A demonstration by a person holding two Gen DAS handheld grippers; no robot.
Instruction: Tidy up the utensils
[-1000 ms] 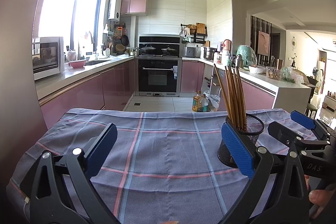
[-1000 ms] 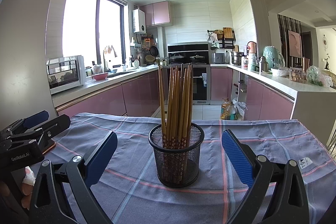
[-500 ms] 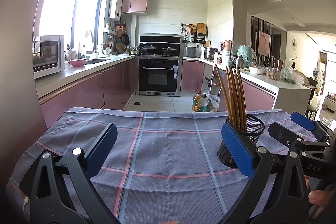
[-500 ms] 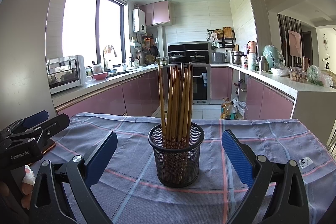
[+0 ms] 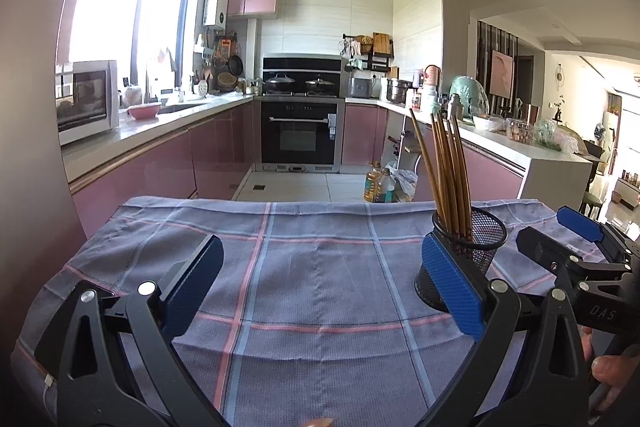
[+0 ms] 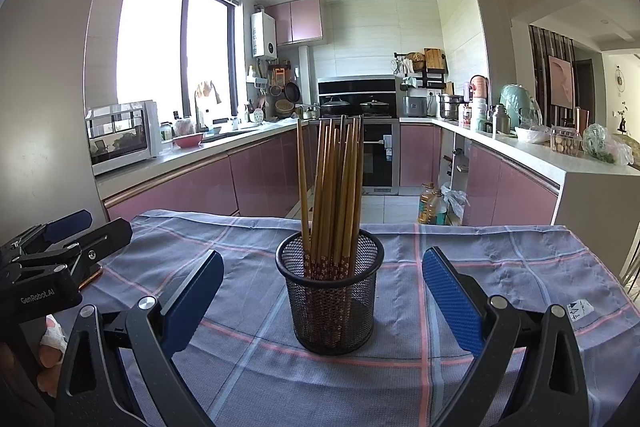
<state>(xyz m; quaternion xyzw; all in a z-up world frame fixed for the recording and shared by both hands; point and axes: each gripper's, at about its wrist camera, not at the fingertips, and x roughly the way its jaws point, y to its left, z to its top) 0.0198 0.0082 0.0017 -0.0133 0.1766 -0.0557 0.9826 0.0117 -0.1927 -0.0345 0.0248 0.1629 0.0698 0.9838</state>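
A black mesh cup (image 6: 331, 299) stands upright on the checked cloth, straight ahead of my right gripper (image 6: 322, 303). Several brown chopsticks (image 6: 334, 187) stand in it, leaning slightly. The right gripper is open and empty, its blue pads (image 6: 450, 299) on either side of the cup but nearer the camera. In the left wrist view the cup (image 5: 466, 255) sits at the right, partly behind a pad, with the chopsticks (image 5: 446, 171) above it. My left gripper (image 5: 320, 287) is open and empty over bare cloth.
A grey-blue cloth with pink and blue lines (image 5: 312, 267) covers the table; its far edge (image 6: 400, 227) drops to the kitchen floor. The other gripper shows at the right of the left wrist view (image 5: 576, 259) and the left of the right wrist view (image 6: 52, 259).
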